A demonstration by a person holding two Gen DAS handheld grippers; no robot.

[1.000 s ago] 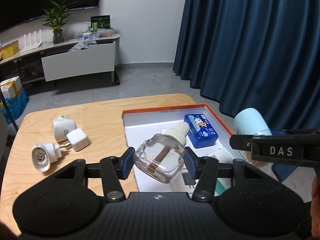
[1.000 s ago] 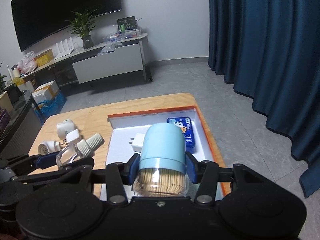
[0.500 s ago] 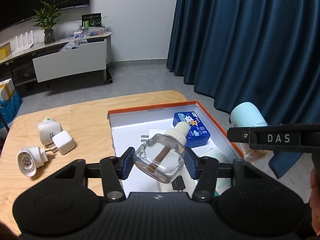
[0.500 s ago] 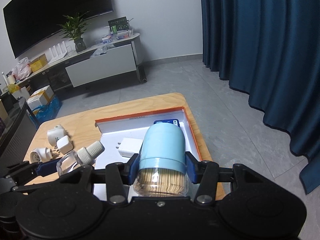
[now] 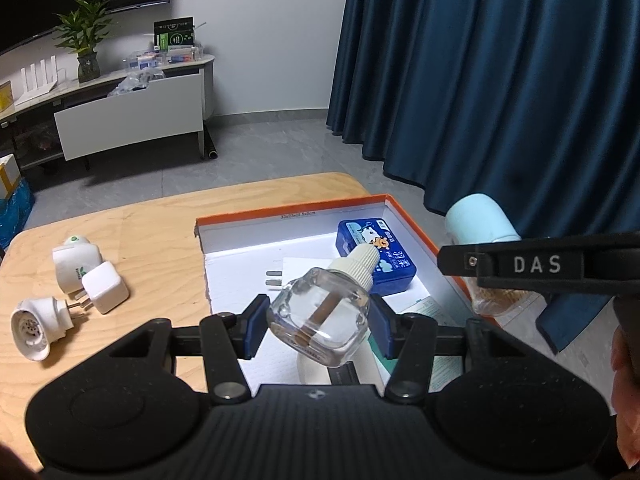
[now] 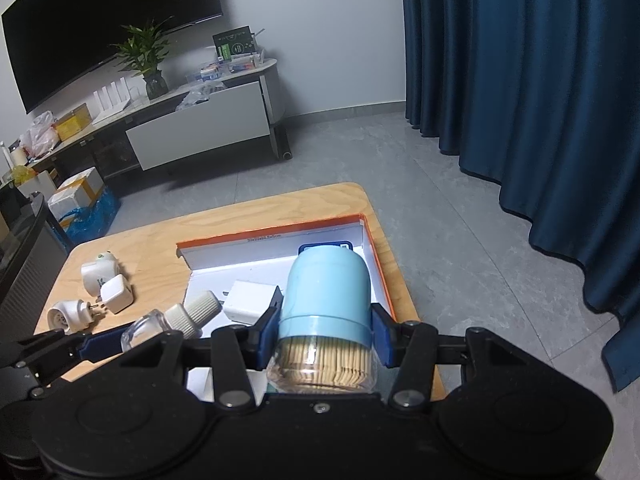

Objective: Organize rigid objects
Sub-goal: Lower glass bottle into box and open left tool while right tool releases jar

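Note:
My left gripper is shut on a clear glass refill bottle with a ribbed cream cap, held above the near part of the orange-rimmed white box. My right gripper is shut on a toothpick jar with a light blue lid, over the box's right side. Inside the box lie a blue tin and a white plug adapter. In the right wrist view the bottle shows at lower left; in the left wrist view the jar shows at right.
Three white plug devices lie on the left of the wooden table. A paper leaflet lies in the box. Blue curtains hang at right; a low TV cabinet stands beyond the grey floor.
Both grippers moved together with their loads; the box and table items slid leftward and slightly closer in both views. Both grips are unchanged.

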